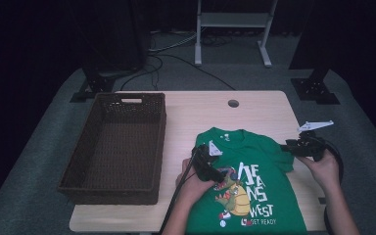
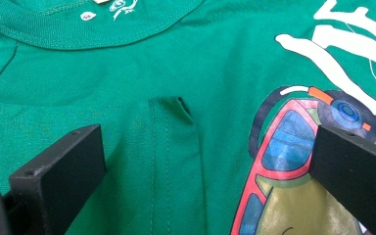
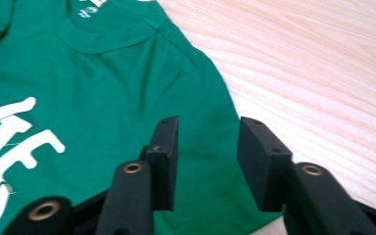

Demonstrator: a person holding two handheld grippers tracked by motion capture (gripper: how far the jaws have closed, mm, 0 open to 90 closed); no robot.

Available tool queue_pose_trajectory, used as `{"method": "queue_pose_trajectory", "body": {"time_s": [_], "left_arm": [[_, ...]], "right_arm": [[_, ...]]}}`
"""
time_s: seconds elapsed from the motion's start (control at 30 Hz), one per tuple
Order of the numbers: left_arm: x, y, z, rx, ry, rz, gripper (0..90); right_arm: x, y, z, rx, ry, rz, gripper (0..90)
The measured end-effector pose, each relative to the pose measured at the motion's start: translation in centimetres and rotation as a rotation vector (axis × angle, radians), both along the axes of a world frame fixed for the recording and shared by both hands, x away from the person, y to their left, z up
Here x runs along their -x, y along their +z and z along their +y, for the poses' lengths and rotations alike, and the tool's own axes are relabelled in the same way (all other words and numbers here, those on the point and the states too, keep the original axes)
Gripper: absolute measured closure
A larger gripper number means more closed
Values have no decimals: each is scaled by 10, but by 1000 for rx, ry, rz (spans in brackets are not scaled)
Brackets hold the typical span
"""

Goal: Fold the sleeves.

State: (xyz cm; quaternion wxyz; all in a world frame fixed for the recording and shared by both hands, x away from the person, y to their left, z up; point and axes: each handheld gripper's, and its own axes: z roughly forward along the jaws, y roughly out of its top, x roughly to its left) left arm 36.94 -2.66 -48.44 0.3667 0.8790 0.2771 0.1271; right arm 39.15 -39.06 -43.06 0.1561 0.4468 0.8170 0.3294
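A brown woven basket (image 1: 112, 147) stands on the wooden table (image 1: 254, 110), well to the left of both grippers. Just beside it, to the right, a green T-shirt (image 1: 245, 181) lies flat on the table with its printed front up and its collar away from the person.

The left gripper (image 1: 209, 164) rests over the chest of the shirt, near the folded left sleeve. In the left gripper view its jaws stand wide apart and lie on the cloth without pinching it; between them is plain green fabric with a small crease (image 2: 176, 105), and the right jaw sits over the printed cartoon figure (image 2: 293, 166). This gripper is released.

The right gripper (image 1: 293, 147) is at the right sleeve edge of the shirt. In the right gripper view the jaws are half closed around the sleeve (image 3: 205, 142), with the fabric between them, but the pads do not yet press on it. The bare table lies just to the right of the right jaw.
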Motion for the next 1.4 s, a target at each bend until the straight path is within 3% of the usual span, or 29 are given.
{"method": "queue_pose_trajectory", "body": {"time_s": [0.33,0.8,1.4], "left_arm": [[0,0,0,0,0,0,0],[0,0,0,0,0,0,0],[0,0,0,0,0,0,0]], "right_arm": [[-3,-8,-8,20,-58,14,737],[-4,-13,-20,28,-114,2,737],[-7,-28,-32,32,-163,31,733]]}}
